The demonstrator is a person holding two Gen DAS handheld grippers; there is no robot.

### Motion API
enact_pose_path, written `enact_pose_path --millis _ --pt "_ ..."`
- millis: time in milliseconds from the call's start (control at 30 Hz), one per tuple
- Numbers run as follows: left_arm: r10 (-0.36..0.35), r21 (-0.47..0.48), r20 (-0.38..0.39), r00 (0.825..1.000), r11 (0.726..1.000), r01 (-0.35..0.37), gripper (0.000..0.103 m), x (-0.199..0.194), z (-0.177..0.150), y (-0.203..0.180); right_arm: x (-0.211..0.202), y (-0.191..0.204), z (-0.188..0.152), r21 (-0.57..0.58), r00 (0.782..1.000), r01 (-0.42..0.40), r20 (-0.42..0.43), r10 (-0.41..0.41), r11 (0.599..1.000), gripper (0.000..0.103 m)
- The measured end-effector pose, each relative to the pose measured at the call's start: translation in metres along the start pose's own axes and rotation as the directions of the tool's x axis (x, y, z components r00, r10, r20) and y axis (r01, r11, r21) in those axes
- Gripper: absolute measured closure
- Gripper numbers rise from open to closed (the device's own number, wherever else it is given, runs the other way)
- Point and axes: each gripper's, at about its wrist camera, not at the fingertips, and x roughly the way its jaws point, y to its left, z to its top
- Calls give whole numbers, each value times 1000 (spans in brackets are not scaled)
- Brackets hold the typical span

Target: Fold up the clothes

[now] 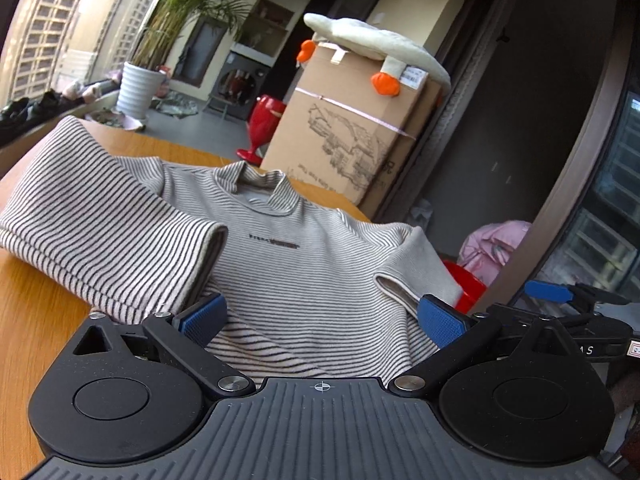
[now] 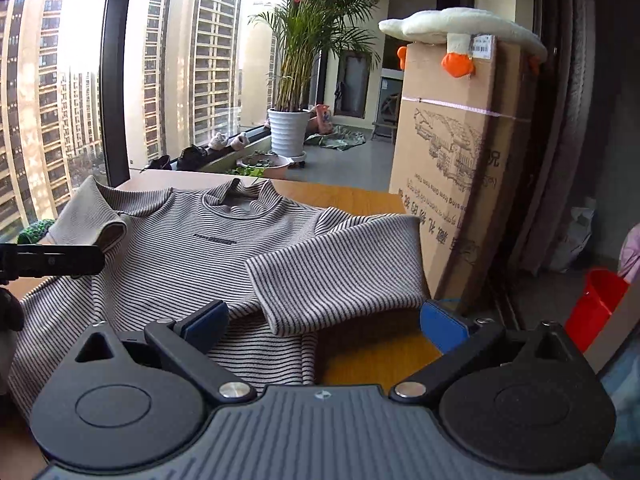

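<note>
One striped shirt [image 1: 280, 264], one wooden table [image 1: 36, 312], one cardboard box [image 2: 452, 168], one plush goose [image 2: 460, 28], one potted palm [image 2: 290, 128], two grippers: left gripper [image 1: 320, 316], right gripper [image 2: 324, 320].

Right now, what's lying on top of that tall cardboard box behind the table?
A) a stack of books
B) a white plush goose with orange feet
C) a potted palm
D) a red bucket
B: a white plush goose lies flat across the top of the cardboard box, its orange feet hanging over the box's front edge, in both wrist views.
</note>
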Motion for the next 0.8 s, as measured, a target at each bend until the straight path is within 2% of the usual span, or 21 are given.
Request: enact_pose_path --millis 33,67,233,333,400,433,467,500,533,600,700,767,800 --pt "19 -22 -20 1000 1000 -20 0 3 1 3 0 8 1 -75 999 46 16 -45 996 6" --pt "18 -42 -30 999 999 -19 0 5 1 6 3 14 3 -112 998 54 18 -52 992 7" --pt "31 -57 -47 998 998 -34 0 7 2 9 40 44 13 -128 998 -27 -53 20 991 10" --pt "33 -55 -47 998 998 -35 0 7 3 10 67 60 10 -215 996 4 -88 -24 977 13" --pt "27 -64 -48 999 997 -30 0 8 3 12 80 66 6 -296 992 71 -82 -100 953 22" --pt "26 -65 -47 999 997 -29 0 7 3 12 86 64 6 -309 989 81 -90 -114 948 37" --pt "26 -65 -48 999 998 -29 0 7 2 12 89 60 9 -291 988 66 -115 -103 954 64" --pt "26 -64 -48 999 998 -29 0 7 2 12 92 55 12 -275 986 54 -135 -94 960 78" --pt "26 -63 -49 998 998 -29 0 6 2 11 92 50 18 -264 986 48 -142 -88 963 88" --pt "27 -60 -49 998 998 -30 0 6 2 11 89 39 30 -249 986 44 -147 -83 968 91" --pt "27 -60 -50 998 998 -29 0 6 2 11 78 17 70 -243 988 121 -61 -139 963 92" --pt "26 -61 -49 998 998 -29 0 6 2 11 69 -8 108 -160 985 167 -10 -170 973 94" --pt "25 -62 -49 998 998 -28 0 6 2 11 65 -21 127 -117 983 185 15 -184 976 98"
